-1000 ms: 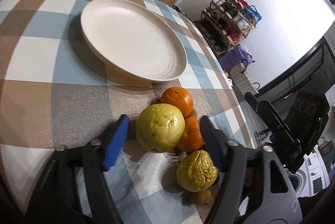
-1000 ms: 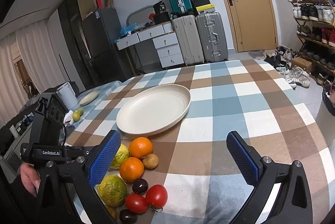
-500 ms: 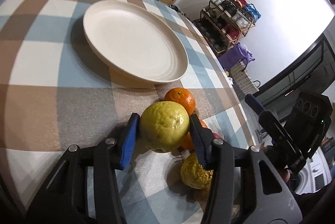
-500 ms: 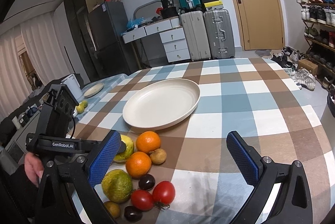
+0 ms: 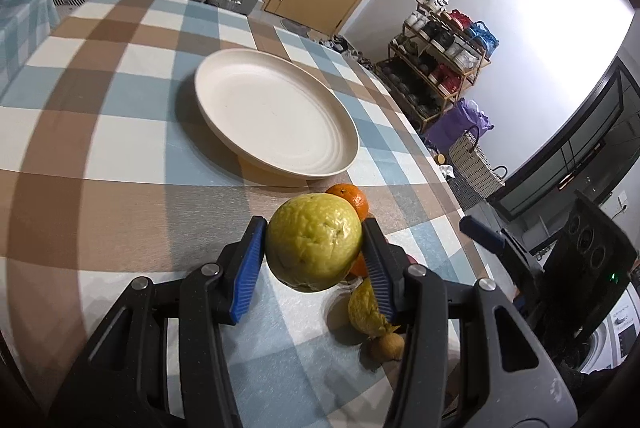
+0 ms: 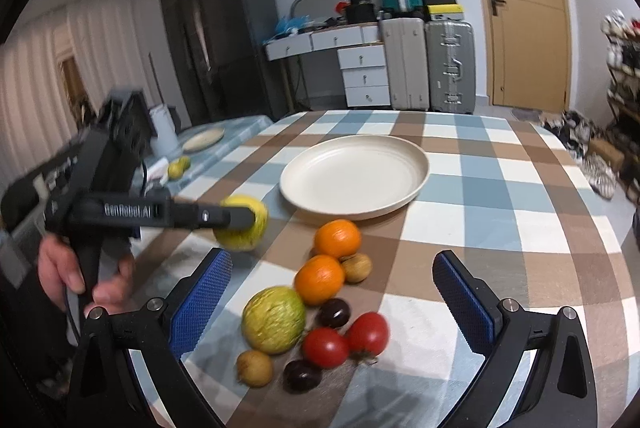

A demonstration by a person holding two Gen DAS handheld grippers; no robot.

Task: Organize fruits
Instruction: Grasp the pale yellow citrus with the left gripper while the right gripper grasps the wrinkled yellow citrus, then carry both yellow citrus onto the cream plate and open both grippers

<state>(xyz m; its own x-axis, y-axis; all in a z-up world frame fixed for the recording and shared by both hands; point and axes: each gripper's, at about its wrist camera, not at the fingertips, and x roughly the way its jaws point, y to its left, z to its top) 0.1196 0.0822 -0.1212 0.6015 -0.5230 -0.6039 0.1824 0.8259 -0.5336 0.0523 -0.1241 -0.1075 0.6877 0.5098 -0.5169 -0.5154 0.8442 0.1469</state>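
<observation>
A second ago the left claw stood wide around the yellow-green wrinkled fruit as it sat on the bench; its jaws have since closed, and both blue pads now press the fruit's sides and carry it clear of the checked cloth. The right claw is as wide apart as before, with nothing between its pads.

The cream plate lies empty beyond the held fruit, with bare cloth between them and all around the plate (the bench edge curves away at the right of the left wrist view).

The right wrist view shows what the left claw hides: the whole pile near the bench's near edge, with two oranges, a second wrinkled green fruit, two tomatoes, two dark plums and two small tan fruits. It also shows the person's hand on the left claw's handle, blurred.
</observation>
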